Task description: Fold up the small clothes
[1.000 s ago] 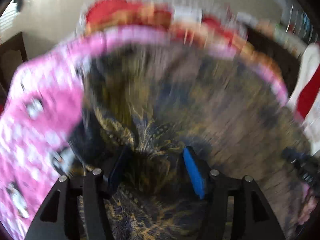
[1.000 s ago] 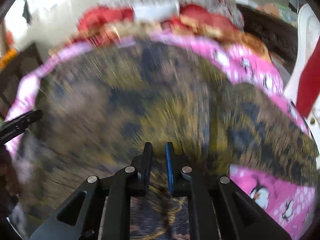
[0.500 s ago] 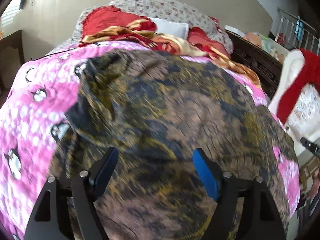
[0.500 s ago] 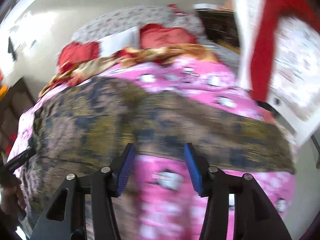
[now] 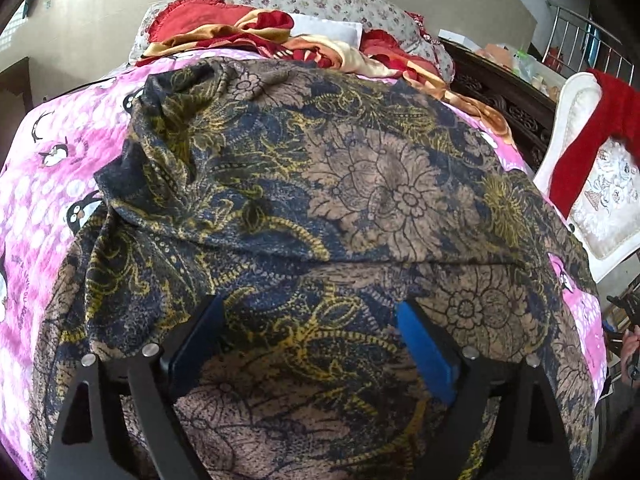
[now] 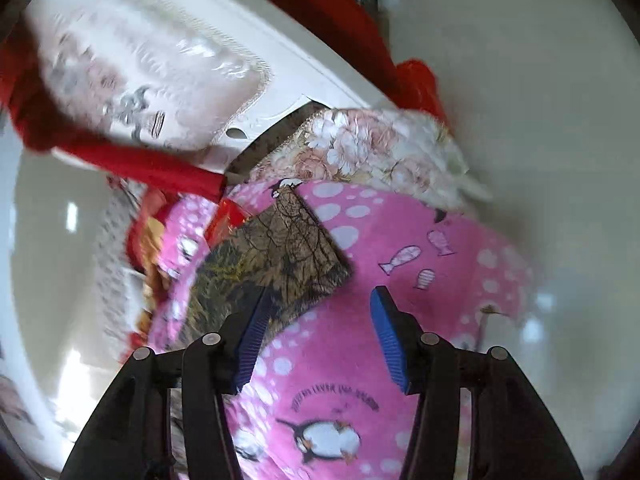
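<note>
A dark garment with a gold, blue and brown floral print lies spread over the bed, its upper layer folded across, wrinkled at the left. My left gripper is open and empty, just above the garment's near part. In the right wrist view only a corner of the garment shows. My right gripper is open and empty over the pink sheet, beside that corner.
The pink penguin-print sheet covers the bed. Red and gold bedding and pillows lie at the head. A white chair with red cloth stands at the right, also in the right wrist view. A floral cloth lies at the bed's edge.
Both grippers let go of the garment and opened. The left one pulled back a little. The right one swung away to the bed's edge and now faces the chair.
</note>
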A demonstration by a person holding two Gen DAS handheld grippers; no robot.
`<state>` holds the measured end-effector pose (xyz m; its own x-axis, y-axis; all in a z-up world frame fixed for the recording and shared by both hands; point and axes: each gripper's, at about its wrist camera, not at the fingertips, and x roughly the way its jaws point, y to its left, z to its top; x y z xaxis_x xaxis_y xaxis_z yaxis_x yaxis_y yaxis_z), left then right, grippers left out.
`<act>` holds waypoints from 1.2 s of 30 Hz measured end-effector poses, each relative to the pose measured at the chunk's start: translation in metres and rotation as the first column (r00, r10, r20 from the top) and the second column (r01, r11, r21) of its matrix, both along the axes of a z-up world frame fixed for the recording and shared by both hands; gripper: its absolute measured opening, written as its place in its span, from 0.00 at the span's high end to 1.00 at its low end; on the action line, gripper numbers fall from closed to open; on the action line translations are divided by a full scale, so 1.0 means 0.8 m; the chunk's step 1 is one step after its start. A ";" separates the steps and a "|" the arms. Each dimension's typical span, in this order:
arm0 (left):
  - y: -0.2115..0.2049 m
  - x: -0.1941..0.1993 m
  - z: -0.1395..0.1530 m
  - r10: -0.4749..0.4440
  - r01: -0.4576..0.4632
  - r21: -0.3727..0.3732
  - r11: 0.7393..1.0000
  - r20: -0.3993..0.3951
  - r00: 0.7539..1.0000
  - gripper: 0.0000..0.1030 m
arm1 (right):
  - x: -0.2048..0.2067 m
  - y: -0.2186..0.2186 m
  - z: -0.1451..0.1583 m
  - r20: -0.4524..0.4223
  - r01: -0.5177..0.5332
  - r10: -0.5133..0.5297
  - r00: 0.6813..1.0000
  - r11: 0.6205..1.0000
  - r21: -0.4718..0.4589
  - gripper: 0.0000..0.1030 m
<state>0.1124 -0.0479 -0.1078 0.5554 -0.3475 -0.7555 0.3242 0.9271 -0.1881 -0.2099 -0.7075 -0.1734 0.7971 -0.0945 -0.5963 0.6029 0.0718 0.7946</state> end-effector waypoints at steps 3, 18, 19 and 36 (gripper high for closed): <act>0.000 0.000 0.000 0.000 0.000 0.002 1.000 0.000 1.000 0.11 | 0.015 -0.008 -0.024 0.103 -0.006 -0.002 0.995 0.997 0.076 0.64; -0.001 0.000 0.004 0.003 -0.003 0.009 1.000 0.007 1.000 0.11 | 0.093 0.060 0.159 0.133 -0.100 0.161 0.978 0.919 -0.382 1.00; -0.001 -0.001 0.009 0.007 -0.007 0.010 1.000 0.012 1.000 0.11 | 0.112 0.079 0.184 0.138 -0.143 0.221 0.965 0.892 -0.429 1.00; -0.043 0.081 0.057 -0.129 0.072 -0.313 0.947 -0.167 0.977 0.11 | 0.405 0.531 0.104 -0.285 -0.764 0.816 0.503 0.266 -0.588 1.00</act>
<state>0.1771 -0.0823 -0.0621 0.3677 -0.6228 -0.6905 0.3463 0.7809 -0.5199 0.1144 -0.2825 -0.0898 0.7140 0.3195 -0.6229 -0.0728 0.9188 0.3879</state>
